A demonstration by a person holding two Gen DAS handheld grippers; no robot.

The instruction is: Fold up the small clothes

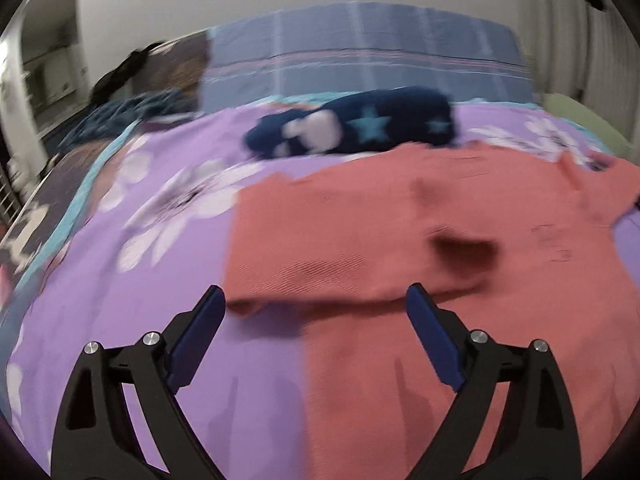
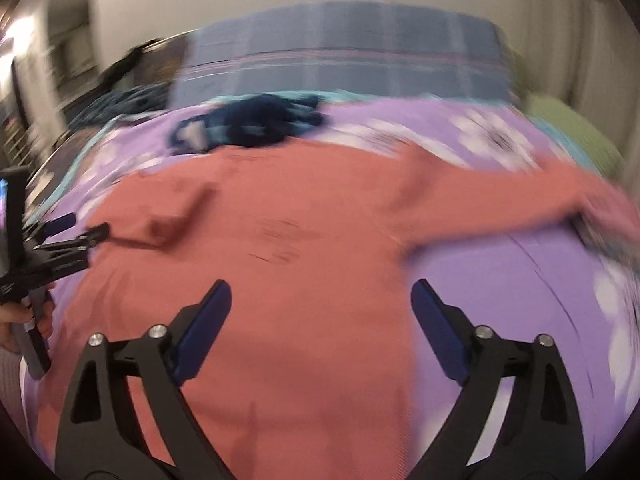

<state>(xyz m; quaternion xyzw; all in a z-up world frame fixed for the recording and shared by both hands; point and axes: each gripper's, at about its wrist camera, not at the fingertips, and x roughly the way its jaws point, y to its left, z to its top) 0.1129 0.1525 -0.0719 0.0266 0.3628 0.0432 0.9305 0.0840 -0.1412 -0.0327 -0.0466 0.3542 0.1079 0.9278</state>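
Left wrist view shows the left gripper point(image 1: 316, 304) with its 2 blue-padded fingers point(image 1: 200, 332) spread wide and nothing between them, hovering over the near edge of a coral-pink knit top point(image 1: 420, 240). That top lies spread on a purple floral bedspread point(image 1: 132, 280), and 1 sleeve point(image 1: 320, 248) is folded inward across the body, its cuff end near the left fingertip. Beyond the top, touching or just beside its far edge, sits a bundled navy garment with teal stars point(image 1: 360, 126). A blue plaid pillow point(image 1: 360, 60) lies at the head of the bed, with a crumpled dark teal cloth point(image 1: 120, 116) to the left.

Right wrist view is motion-blurred. The right gripper point(image 2: 320, 300) is likewise released, jaws wide and empty, above the body of the top. The other sleeve point(image 2: 500, 196) stretches out flat to the right over the bedspread. At the left edge a hand point(image 2: 24, 320) holds the left gripper's handle, its fingertips near the folded sleeve. A green cushion point(image 2: 568, 128) rests at the far right.
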